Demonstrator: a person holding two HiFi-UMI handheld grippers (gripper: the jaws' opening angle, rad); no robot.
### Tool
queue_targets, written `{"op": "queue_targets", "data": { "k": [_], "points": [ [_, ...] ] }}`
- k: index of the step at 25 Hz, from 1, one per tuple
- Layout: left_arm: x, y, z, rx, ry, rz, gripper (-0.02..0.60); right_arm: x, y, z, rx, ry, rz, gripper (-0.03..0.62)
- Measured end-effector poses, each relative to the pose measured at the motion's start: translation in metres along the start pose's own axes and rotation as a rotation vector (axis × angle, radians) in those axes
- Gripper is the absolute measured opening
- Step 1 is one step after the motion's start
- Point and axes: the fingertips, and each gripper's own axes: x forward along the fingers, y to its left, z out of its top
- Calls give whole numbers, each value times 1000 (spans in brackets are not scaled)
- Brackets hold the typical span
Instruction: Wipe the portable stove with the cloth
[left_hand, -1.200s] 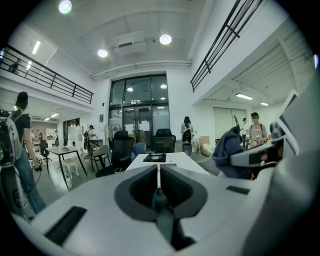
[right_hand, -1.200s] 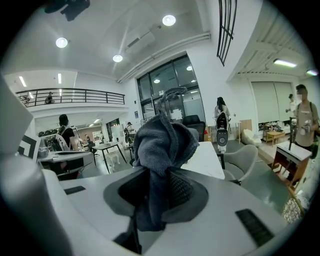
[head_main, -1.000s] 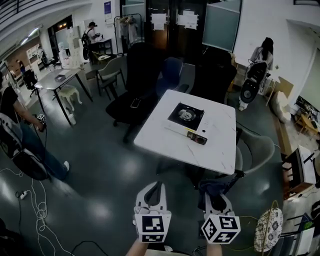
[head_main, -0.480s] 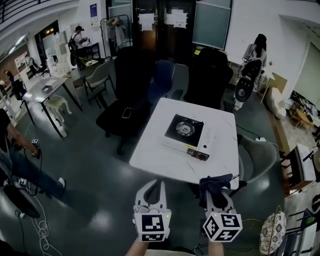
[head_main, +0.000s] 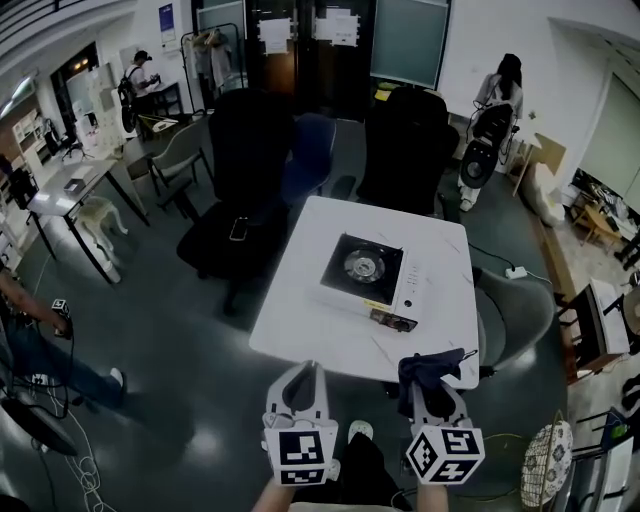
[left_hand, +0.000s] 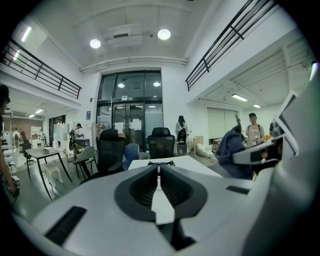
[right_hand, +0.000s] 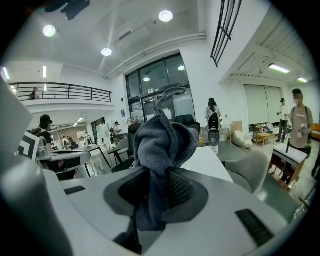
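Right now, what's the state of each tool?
Left tool: closed, nothing between the jaws.
Right tool: closed on the cloth.

No legible text or numbers.

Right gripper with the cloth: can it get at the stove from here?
Probably yes. The right gripper, shut on the cloth, hangs just off the near edge of the table. Nothing sits on the tabletop between it and the stove. It needs a forward reach.
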Motion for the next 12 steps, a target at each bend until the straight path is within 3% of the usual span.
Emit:
{"op": "queue_targets", "data": {
  "k": [12],
  "points": [
    [77, 11, 7, -8, 26, 16, 23, 77, -35, 23, 5, 22, 0, 97]
  ]
}}
